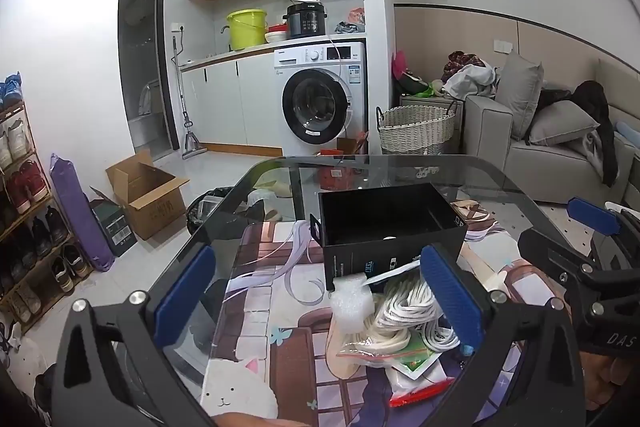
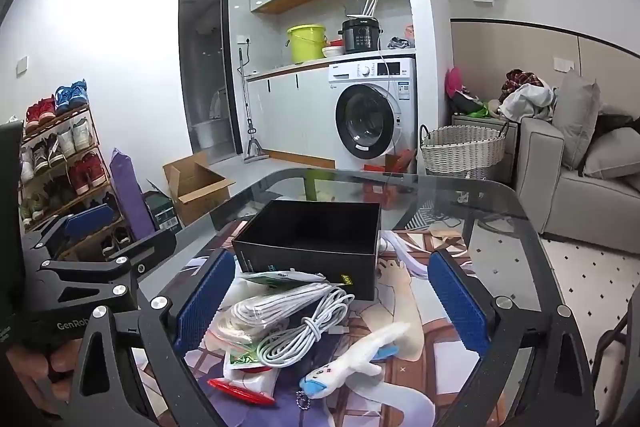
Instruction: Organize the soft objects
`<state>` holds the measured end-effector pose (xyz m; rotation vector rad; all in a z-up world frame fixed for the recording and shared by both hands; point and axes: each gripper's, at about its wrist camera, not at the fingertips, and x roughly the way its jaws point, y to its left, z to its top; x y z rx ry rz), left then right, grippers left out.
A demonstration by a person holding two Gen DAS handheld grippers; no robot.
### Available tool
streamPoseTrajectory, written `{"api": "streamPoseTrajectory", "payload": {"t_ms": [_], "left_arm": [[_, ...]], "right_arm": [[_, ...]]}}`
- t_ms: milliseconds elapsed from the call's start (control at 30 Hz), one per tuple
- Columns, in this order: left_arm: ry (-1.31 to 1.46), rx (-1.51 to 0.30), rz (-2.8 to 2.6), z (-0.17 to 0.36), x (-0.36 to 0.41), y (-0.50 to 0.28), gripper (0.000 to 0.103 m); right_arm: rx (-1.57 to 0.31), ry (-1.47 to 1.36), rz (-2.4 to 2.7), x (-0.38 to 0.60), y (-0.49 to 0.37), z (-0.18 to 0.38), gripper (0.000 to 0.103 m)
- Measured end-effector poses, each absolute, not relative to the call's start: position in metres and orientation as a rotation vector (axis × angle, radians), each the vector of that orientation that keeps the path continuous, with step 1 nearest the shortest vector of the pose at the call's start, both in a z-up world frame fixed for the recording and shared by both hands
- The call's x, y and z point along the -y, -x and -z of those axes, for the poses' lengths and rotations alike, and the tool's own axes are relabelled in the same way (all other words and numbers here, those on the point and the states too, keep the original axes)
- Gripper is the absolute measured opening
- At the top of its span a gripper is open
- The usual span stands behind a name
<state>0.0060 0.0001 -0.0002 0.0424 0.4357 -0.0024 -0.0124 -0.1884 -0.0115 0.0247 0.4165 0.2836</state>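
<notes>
Home: washing machine (image 1: pixel 320 95), sofa (image 1: pixel 560 147)

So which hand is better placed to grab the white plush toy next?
Right. The plush lies between the open right claw's fingers; the left claw, also open, frames the foam and cables instead.

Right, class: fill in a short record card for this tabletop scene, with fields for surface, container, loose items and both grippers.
surface: glass table with a printed cartoon mat
container: open black box, upright; what can be seen of the inside is bare
loose items: coiled white cable, white plush toy, bubble-wrap piece, zip bags, all in front of the box
left gripper: open, holding nothing
right gripper: open, above the pile, holding nothing
</notes>
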Motion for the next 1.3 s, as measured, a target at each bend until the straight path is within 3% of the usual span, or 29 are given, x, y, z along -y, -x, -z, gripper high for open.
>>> {"api": "streamPoseTrajectory", "payload": {"t_ms": [1300], "left_arm": [[0.01,-0.443,0.023,-0.0038,-0.0054,-0.0011,0.103]], "right_arm": [[-0.427,-0.009,-0.291,0.185,0.0096,0.0089,0.099]]}}
